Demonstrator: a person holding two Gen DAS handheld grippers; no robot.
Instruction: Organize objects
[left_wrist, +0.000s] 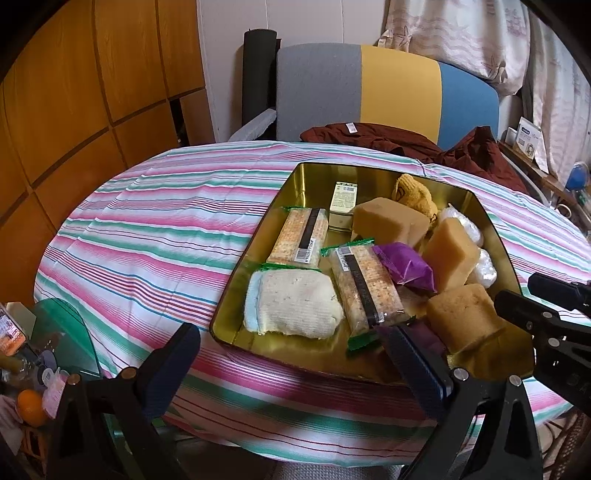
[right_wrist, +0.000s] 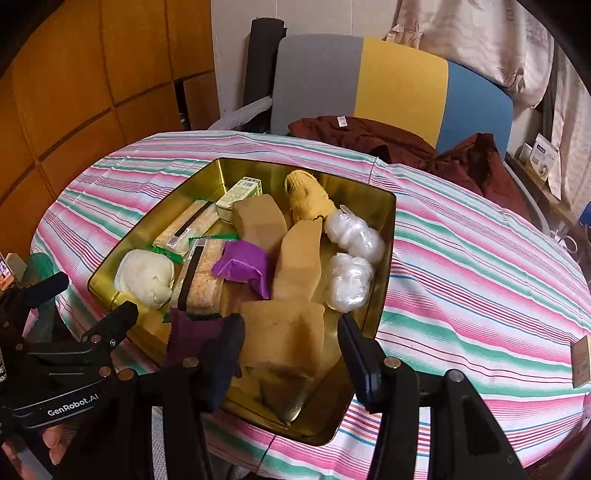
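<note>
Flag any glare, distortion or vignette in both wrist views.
Left wrist: strong fisheye bend, dark corners, tin wall mirrors its contents, dark shadow on the cloth near the tongs. Right wrist: same bend and vignette, tin reflective, bright glare on the plastic bags.

Tin crowded; cloth left of it bare.
Sponge blocks (right_wrist: 284, 339) fill gold tin's (left_wrist: 255, 236) near right corner; striped tablecloth (left_wrist: 147, 236) leftward lies unobstructed.

Gold tin (left_wrist: 491, 236), pink-green striped tablecloth (left_wrist: 155, 236)

A round table under a pink, green and white striped cloth (left_wrist: 155, 229) fills the room's middle. Behind it stand a grey, yellow and blue upholstered chair back (left_wrist: 388, 88) and orange-brown wooden wall panels (left_wrist: 74, 92), with pale patterned curtains (right_wrist: 480, 40) at right.
</note>
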